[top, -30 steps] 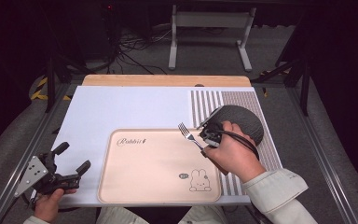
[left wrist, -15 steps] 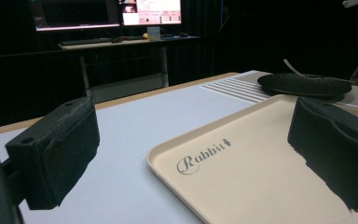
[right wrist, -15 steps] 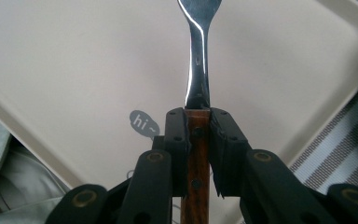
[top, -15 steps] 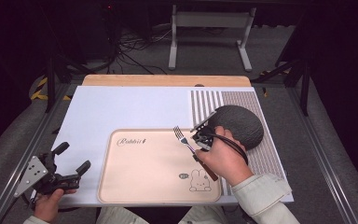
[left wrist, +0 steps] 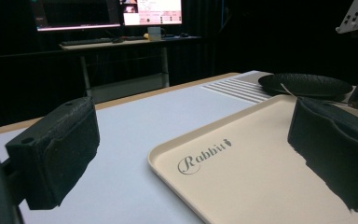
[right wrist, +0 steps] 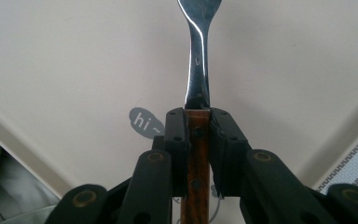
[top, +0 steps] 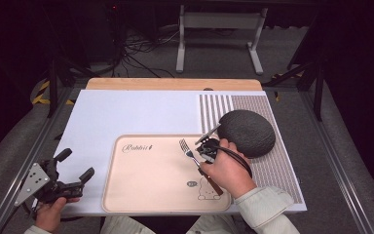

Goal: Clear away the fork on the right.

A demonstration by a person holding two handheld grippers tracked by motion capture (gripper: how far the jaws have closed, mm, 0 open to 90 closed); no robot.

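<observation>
A fork (top: 187, 148) with a brown wooden handle hangs over the right part of the beige tray (top: 146, 185), tines pointing far-left. My right gripper (top: 203, 154) is shut on that handle, with a hand wrapped round it. In the right gripper view the jaws clamp the wooden handle (right wrist: 197, 144), and the steel neck runs up over the tray (right wrist: 74, 65). My left gripper (top: 73, 166) stands open with nothing in it at the near-left corner, off the tray. Between its pads (left wrist: 56, 149) I see the tray (left wrist: 261, 168) with the word "Rabbit".
A dark round plate (top: 246, 131) lies on the striped mat (top: 277, 170) right of the tray, close behind the right hand; it also sits at the far right as the plate (left wrist: 305, 84). A white sheet (top: 126, 112) covers the table. Metal rails run along both sides.
The right gripper has carried the fork a little left and nearer, from beside the dark plate to over the tray. The left gripper has stayed put.
</observation>
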